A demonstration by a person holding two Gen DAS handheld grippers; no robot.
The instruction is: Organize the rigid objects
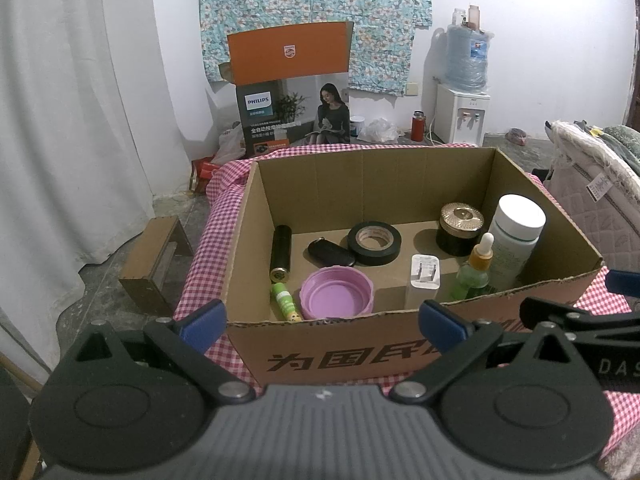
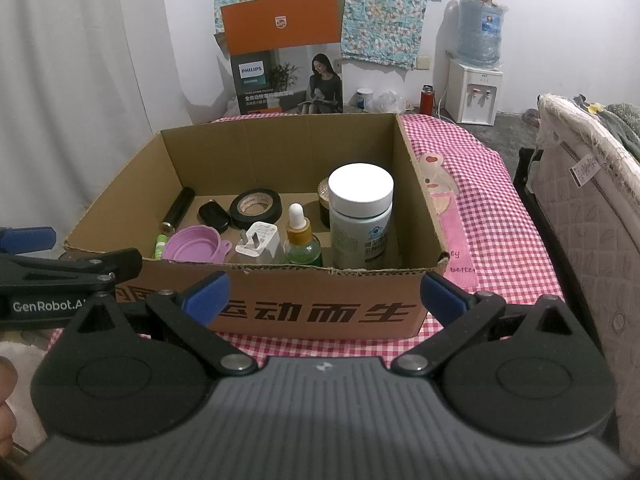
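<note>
An open cardboard box (image 1: pixel 328 344) (image 2: pixel 320 312) sits on a pink checked cloth. Inside lie a black tape roll (image 1: pixel 374 243) (image 2: pixel 256 208), a pink lid (image 1: pixel 336 294) (image 2: pixel 194 243), a white charger (image 1: pixel 423 280) (image 2: pixel 258 243), a green dropper bottle (image 1: pixel 476 270) (image 2: pixel 301 240), a white-capped bottle (image 1: pixel 516 236) (image 2: pixel 361 216), a black jar with gold lid (image 1: pixel 461 223), a black tube (image 1: pixel 280 254) (image 2: pixel 178 209), a key fob (image 1: pixel 331 253) (image 2: pixel 214 215) and a small green stick (image 1: pixel 283 298). My left gripper (image 1: pixel 322 322) and right gripper (image 2: pixel 324 294) stand open, empty, just before the box's near wall.
A pink flat item (image 2: pixel 438 190) lies on the cloth (image 2: pixel 492 200) right of the box. A mattress edge (image 2: pixel 580 208) stands at the right. Behind are a Philips carton (image 1: pixel 292 88), a red flask (image 1: pixel 417 126) and a water dispenser (image 1: pixel 464 80). A wooden stool (image 1: pixel 156 260) is left.
</note>
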